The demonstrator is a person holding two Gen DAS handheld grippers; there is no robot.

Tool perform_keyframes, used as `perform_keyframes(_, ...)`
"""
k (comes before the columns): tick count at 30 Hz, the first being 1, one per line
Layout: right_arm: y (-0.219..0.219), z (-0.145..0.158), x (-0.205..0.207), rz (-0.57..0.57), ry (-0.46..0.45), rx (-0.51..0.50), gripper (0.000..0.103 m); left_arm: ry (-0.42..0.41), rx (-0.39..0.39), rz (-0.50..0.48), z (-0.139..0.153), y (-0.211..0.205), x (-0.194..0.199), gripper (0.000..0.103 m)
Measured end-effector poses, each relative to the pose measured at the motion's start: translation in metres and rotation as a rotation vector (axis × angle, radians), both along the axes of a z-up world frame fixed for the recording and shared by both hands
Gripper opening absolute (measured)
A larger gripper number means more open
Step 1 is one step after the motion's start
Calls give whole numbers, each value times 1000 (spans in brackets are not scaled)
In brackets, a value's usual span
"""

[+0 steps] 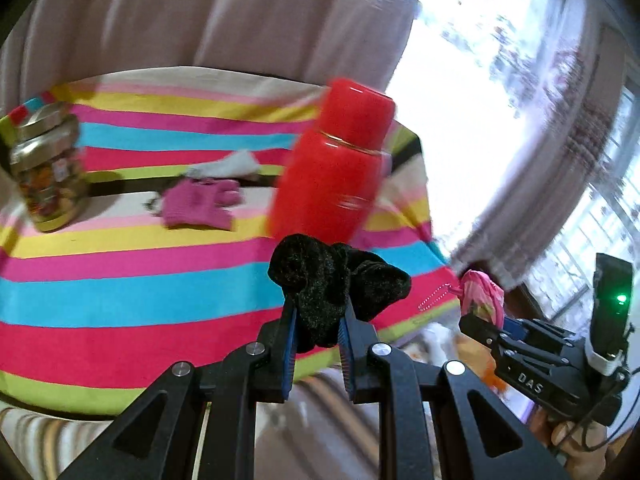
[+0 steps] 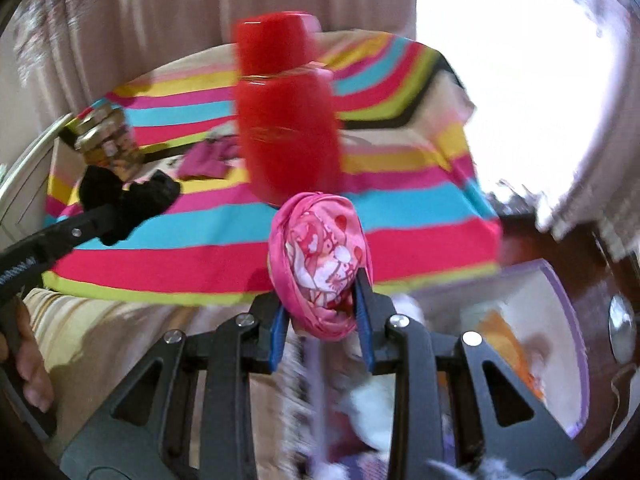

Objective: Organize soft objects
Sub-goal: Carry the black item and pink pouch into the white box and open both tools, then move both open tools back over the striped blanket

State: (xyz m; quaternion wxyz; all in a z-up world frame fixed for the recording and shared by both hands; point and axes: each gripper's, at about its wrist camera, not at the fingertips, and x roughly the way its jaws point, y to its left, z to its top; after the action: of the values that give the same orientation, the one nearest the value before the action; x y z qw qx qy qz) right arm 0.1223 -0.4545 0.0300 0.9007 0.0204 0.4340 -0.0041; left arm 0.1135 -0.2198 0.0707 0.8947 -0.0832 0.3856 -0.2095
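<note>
My left gripper (image 1: 318, 322) is shut on a black velvet scrunchie (image 1: 332, 280), held above the front edge of the striped cloth. In the right wrist view that black scrunchie (image 2: 128, 196) shows at the left in the left gripper (image 2: 116, 212). My right gripper (image 2: 320, 312) is shut on a pink patterned cloth bundle (image 2: 320, 264). The same pink bundle (image 1: 480, 292) appears at the right of the left wrist view, in the right gripper (image 1: 476, 316). A magenta knitted glove (image 1: 200, 204) and a pale cloth (image 1: 228, 166) lie on the striped cloth; the glove (image 2: 208, 158) also shows behind the flask.
A tall red flask (image 1: 336, 168) (image 2: 284, 120) stands on the rainbow-striped tablecloth (image 1: 120, 292) (image 2: 420, 208). A glass jar with a metal lid (image 1: 48, 168) (image 2: 108, 144) stands at the left. A purple-rimmed basket (image 2: 560, 340) with soft items sits below right. Curtains hang behind.
</note>
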Motion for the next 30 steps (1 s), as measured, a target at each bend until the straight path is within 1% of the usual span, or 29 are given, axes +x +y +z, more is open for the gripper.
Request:
perform_keyframes(7,-73,-3,-29,-173,27,-17,33,36,-28,-145,-1,-61,-9,19)
perform_keyframes(13,-111,0,-44,-274,34,-21,34,53,-44,-257,-1,-108,-15,20)
perform_keyframes(18,-123,6,-48,-314,23,-27,35,53,-61,-337,2,-143,-19,20)
perform_keyframes(21,-128,8,-48,-315,26,-23,39,49,-77,-389,7,-159,-18,27)
perform_keyframes(22,-128,7,-47,-314,27,-22,43,50,-77,-403,7,-165,-18,34)
perform_keyframes(23,-128,7,-46,-312,28,-22,51,48,-71,-415,8,-170,-18,43)
perform_keyframes(25,-127,6,-46,-311,26,-34,62,40,-66,-427,8,-174,-19,51)
perform_keyframes(26,-126,7,-46,-311,23,-45,64,38,-66,-430,8,-174,-20,52)
perform_keyframes(30,-124,5,-43,-306,30,-48,65,46,-61,-422,5,-169,-16,52)
